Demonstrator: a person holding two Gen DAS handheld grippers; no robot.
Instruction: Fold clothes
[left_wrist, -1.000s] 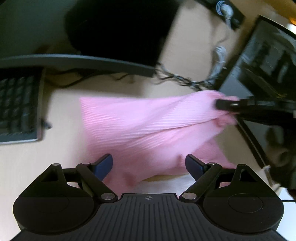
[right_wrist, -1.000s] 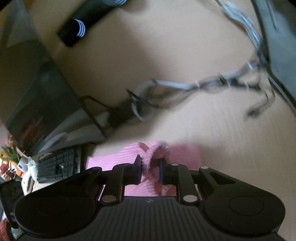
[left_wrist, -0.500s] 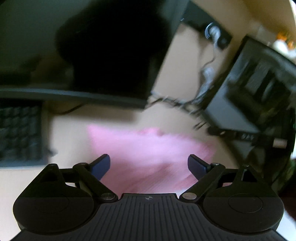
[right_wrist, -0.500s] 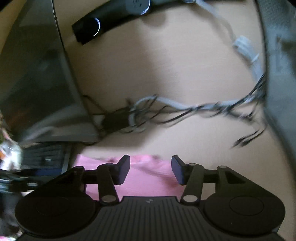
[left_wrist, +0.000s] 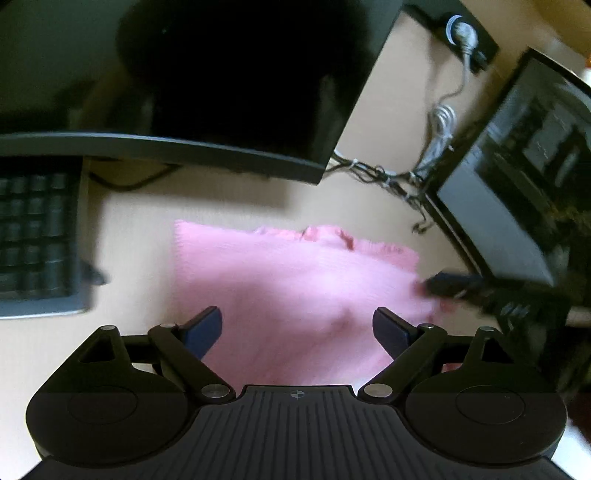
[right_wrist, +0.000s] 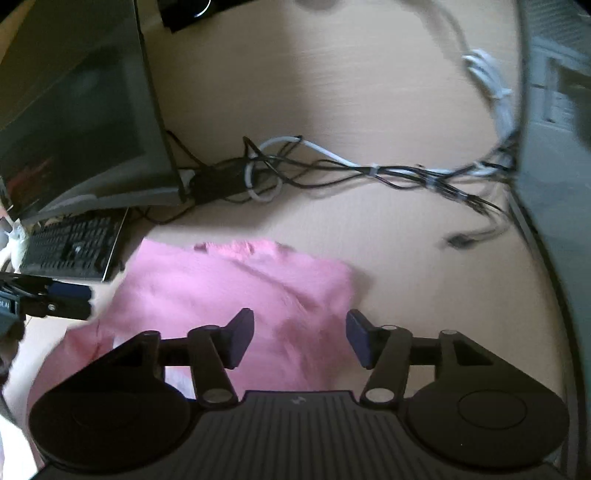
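Pink ribbed knit garment (left_wrist: 295, 288) lies flat on the pale wooden worktop (right_wrist: 332, 85), between a black keyboard (left_wrist: 35, 236) and tangled cables (right_wrist: 332, 170). We hover our left gripper (left_wrist: 297, 330) and right gripper (right_wrist: 300, 338) over it, both sets of fingers spread wide, grasping nothing.

Garment (left_wrist: 295, 291) lies on worktop (right_wrist: 369, 92). Keyboard (left_wrist: 33, 236) lies to its left; cables (right_wrist: 332, 170) and monitor (left_wrist: 240, 81) lie behind.
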